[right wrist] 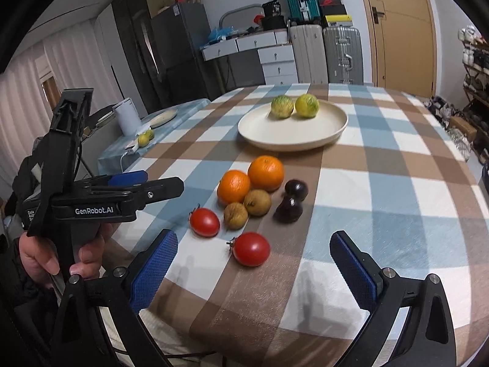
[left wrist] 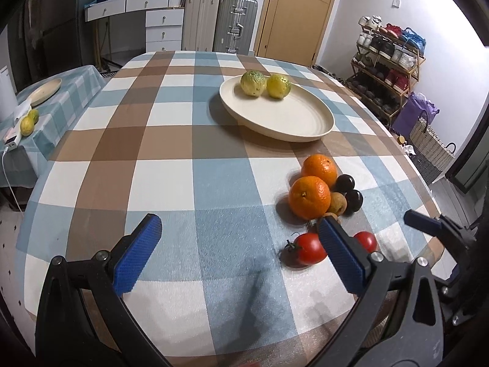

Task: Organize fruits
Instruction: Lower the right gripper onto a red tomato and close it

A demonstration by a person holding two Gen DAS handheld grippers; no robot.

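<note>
My right gripper hangs released over the counter, a tomato just beyond its fingertips. My left gripper is released too, fruits at its right.

Both cameras looked forward over the checked table from its near edge. The right one sat close beside the left. Both saw the plate.

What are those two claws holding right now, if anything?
Nothing. The left claw and right claw both hang open above the tablecloth, with no fruit between their pads.
</note>
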